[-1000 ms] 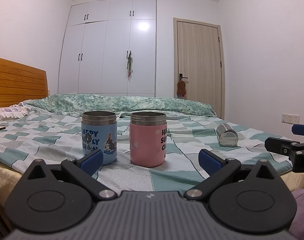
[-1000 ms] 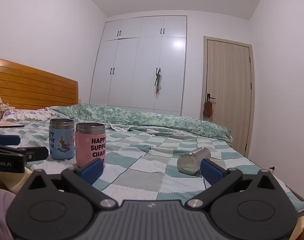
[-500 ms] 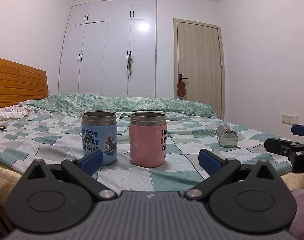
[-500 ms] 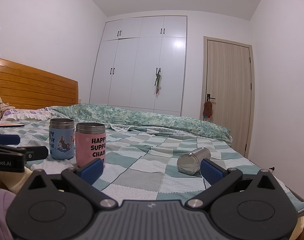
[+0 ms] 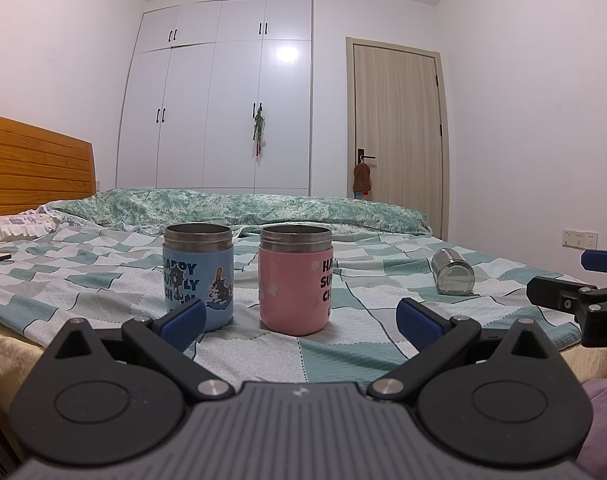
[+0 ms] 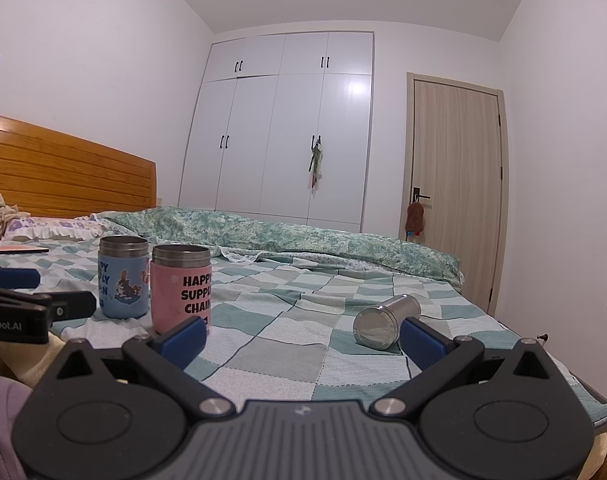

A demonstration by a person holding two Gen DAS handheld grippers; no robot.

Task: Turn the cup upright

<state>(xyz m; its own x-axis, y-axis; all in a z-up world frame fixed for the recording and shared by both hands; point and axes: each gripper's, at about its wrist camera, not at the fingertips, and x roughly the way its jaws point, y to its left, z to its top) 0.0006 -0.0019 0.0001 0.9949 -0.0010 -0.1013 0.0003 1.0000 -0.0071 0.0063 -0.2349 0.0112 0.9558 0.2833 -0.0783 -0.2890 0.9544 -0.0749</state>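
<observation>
In the left wrist view, the left gripper (image 5: pixel 299 318) is being held low at the bottom of the frame, its two blue-padded fingers (image 5: pixel 182 319) being kept spread wide with nothing between them. Just beyond the fingers, on the teal-and-white checked bedspread (image 5: pixel 343 360), a pink cylindrical cup with a steel rim (image 5: pixel 295 279) is being seen upright in the middle of the frame, inside the gap framed by the fingers but well ahead of them. Just to its left, a blue cartoon-printed cup with a steel rim (image 5: pixel 198 275) is being seen upright as well, partly covered by the left finger pad.

In the right wrist view, the right gripper (image 6: pixel 302 339) is likewise being held with its blue-padded fingers (image 6: pixel 423 343) spread apart and empty. The small plain steel cylindrical cup (image 6: pixel 385 325) is being shown lying on its side on the bedspread at the lower right of the frame, just beside and slightly behind the right-hand finger pad, its round end being turned toward the camera; it is not being touched. In the left wrist view this cup (image 5: pixel 452 272) is being seen at the right of the frame, well apart from the two upright cups.

Farther back, a rumpled green patterned quilt (image 6: pixel 303 236), a wooden headboard (image 6: pixel 63 176), a white wardrobe (image 6: pixel 287 128) and a pale wooden door (image 6: pixel 455 184) are being shown.
</observation>
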